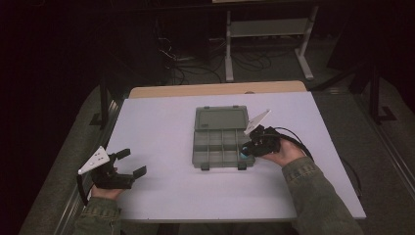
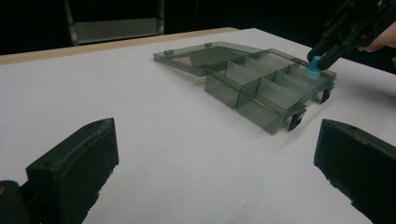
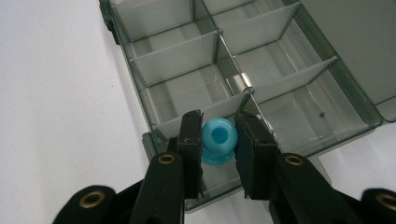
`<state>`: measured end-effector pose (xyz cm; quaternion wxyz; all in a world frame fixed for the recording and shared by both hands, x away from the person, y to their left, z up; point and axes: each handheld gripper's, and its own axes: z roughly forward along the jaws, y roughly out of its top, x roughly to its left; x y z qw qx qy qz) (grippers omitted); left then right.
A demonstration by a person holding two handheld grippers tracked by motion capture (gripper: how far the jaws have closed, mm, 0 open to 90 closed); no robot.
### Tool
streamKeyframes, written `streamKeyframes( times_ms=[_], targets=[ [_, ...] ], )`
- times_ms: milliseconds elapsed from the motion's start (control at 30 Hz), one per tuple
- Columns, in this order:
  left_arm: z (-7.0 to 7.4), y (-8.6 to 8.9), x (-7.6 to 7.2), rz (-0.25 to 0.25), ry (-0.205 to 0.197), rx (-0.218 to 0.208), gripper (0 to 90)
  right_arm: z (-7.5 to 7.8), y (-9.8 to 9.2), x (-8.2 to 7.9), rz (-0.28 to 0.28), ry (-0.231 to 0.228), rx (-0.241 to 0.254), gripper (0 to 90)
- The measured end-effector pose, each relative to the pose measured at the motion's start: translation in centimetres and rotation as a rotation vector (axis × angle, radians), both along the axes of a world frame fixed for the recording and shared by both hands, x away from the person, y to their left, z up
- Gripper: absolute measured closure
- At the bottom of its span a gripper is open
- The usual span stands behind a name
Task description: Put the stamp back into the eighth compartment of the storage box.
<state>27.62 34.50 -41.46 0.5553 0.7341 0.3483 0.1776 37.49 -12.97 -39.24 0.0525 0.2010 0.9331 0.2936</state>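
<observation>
The right gripper (image 3: 218,154) has its two black jaws closed on a small light-blue plastic spool-shaped bead with a hole through its middle (image 3: 218,140). One pad presses on each side of the bead, so the jaws stand only as far apart as the bead is wide. In the right gripper view the bead sits between the fingertips (image 3: 191,135), its hole facing the camera and its wider flange just below.

Directly beyond the fingertips lies a translucent grey plastic organiser box with divided compartments (image 3: 140,86). The bead hangs over the box's near corner compartment, above the front wall. Whether it touches the box cannot be told. The box's hinged lid (image 1: 220,119) lies flat open on the far side of the compartments, away from the fingers. The high view shows the right gripper (image 1: 244,152) at the box's right front corner, next to one of its two dark front latches (image 1: 242,166).

The left gripper (image 1: 132,162) rests on the white table (image 1: 156,122), well apart from the box. Its jaws are spread wide with nothing between them. In the left gripper view bare tabletop lies between its fingers (image 2: 77,163), with the box beyond them, towards the right finger.
</observation>
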Motion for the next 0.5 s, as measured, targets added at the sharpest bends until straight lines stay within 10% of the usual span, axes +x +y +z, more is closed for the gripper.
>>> streamKeyframes(
  times_ms=[500],
  targets=[
    [-0.02,-0.03,-0.02,0.0,0.0,0.002,0.0,0.14,0.31,0.04,-0.053,0.026,-0.005,38.2]
  ],
)
